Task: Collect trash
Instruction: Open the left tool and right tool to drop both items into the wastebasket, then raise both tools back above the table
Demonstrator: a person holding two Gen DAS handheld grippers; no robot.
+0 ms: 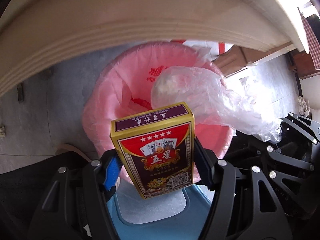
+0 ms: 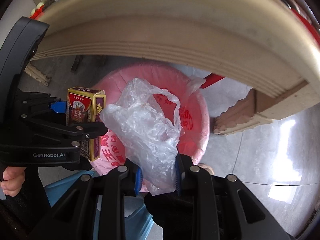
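Observation:
My left gripper (image 1: pixel 155 164) is shut on a red and gold playing-card box (image 1: pixel 156 152), gripped by its two long sides and held upright over the pink-lined trash bin (image 1: pixel 104 100). The right wrist view shows the same card box (image 2: pixel 84 110) at the left, over the trash bin's (image 2: pixel 197 108) near-left rim. My right gripper (image 2: pixel 158 177) is shut on a crumpled clear plastic bag (image 2: pixel 144 124), which hangs above the middle of the bin. That plastic bag (image 1: pixel 200 92) reaches in from the right in the left wrist view, with the right gripper (image 1: pixel 278 140) behind it.
A cream table edge (image 1: pixel 100 30) arches over the bin's far side, and its carved leg (image 2: pixel 236 118) stands right of the bin. A blue plastic stool (image 1: pixel 156 210) sits below the grippers. A hand (image 2: pixel 10 182) holds the left gripper's handle. Grey tile floor surrounds the bin.

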